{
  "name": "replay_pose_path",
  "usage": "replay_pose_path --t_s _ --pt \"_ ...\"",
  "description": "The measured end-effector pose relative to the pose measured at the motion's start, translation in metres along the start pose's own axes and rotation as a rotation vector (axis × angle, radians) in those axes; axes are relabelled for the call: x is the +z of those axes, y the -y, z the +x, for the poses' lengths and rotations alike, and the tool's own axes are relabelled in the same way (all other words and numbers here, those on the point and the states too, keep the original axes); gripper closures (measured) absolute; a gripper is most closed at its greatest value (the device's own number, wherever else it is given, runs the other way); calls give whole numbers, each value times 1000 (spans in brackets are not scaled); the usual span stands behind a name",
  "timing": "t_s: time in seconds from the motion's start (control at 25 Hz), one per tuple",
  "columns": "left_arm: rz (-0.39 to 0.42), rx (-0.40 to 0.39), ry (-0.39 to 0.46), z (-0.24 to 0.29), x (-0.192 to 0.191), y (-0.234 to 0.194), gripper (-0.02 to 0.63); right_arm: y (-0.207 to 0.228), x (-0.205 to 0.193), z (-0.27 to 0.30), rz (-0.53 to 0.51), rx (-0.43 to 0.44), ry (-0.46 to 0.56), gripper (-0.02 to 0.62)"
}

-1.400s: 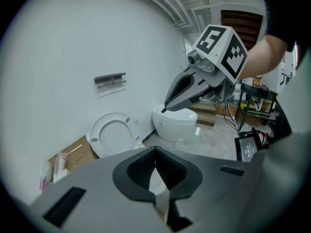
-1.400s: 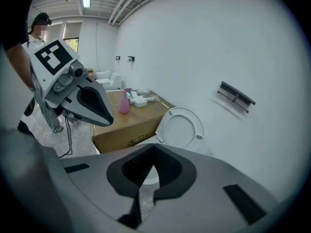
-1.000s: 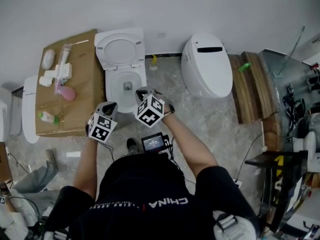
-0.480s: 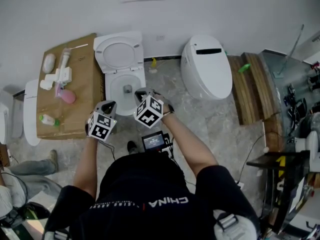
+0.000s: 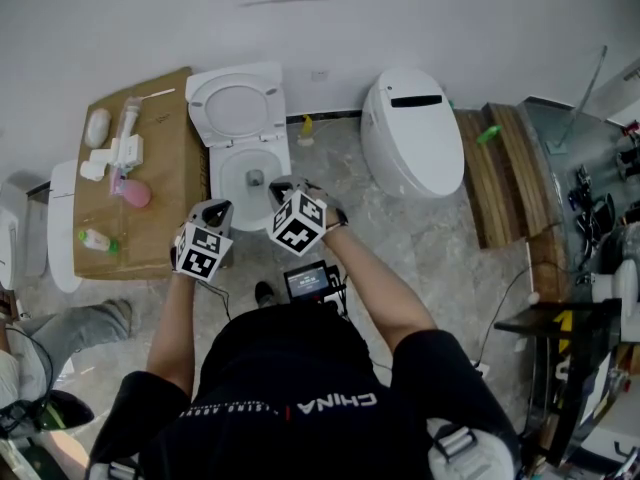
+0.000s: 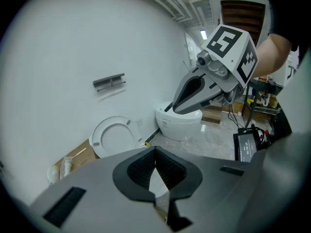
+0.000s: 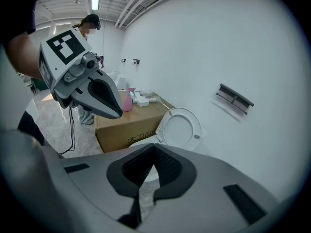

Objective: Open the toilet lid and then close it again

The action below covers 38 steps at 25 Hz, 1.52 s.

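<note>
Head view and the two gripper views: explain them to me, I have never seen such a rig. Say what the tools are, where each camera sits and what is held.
No robot here: a person holds two hand tools, each with two jaws and a marker cube. The head view looks down from the person's head at the left gripper and right gripper, in front of a toilet whose lid stands up. Each gripper view comes from a camera riding on that tool, looking along its jaws. Both pairs of jaws are shut with nothing between them. Beside the toilet stands a cardboard box with bottles on top.
</note>
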State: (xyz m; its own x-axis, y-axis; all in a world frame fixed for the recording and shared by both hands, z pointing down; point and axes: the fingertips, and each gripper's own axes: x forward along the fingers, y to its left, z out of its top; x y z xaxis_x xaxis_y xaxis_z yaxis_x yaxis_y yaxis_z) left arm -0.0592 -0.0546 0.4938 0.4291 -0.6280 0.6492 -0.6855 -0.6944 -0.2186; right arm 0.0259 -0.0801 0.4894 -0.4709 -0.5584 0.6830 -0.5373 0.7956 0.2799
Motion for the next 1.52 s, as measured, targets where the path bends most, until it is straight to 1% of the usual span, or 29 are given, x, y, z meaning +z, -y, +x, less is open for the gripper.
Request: replay_pose_path --t_s 0.24,0.56,0.76,0.88,0.96,1.12,1.2,1.28,1.4,1.52 --pt "-9 2 7 2 4 4 595 2 -4 -4 -2 5 2 581" --pt "-18 25 -9 6 8 9 595 11 -11 -8 -21 13 10 581" --pt "-10 41 -17 12 19 15 596 20 -18 -13 2 32 26 581" --pt "-2 61 -18 19 27 21 596 26 -25 -17 -3 40 36 581" --pt "-14 67 -14 23 33 26 596 33 -31 -16 -7 41 38 581" --pt "-64 41 2 26 36 36 595 37 -39 -11 -12 47 37 581" --pt "-69 36 -8 31 34 34 596 40 -42 -6 2 56 34 581" --pt "-57 35 -17 38 32 28 596 42 -42 2 20 71 34 581" --pt "-51 25 -9 55 34 11 597 53 -40 19 48 78 35 581" --pt "-40 -1 -9 77 34 -11 597 69 -36 41 88 74 20 581"
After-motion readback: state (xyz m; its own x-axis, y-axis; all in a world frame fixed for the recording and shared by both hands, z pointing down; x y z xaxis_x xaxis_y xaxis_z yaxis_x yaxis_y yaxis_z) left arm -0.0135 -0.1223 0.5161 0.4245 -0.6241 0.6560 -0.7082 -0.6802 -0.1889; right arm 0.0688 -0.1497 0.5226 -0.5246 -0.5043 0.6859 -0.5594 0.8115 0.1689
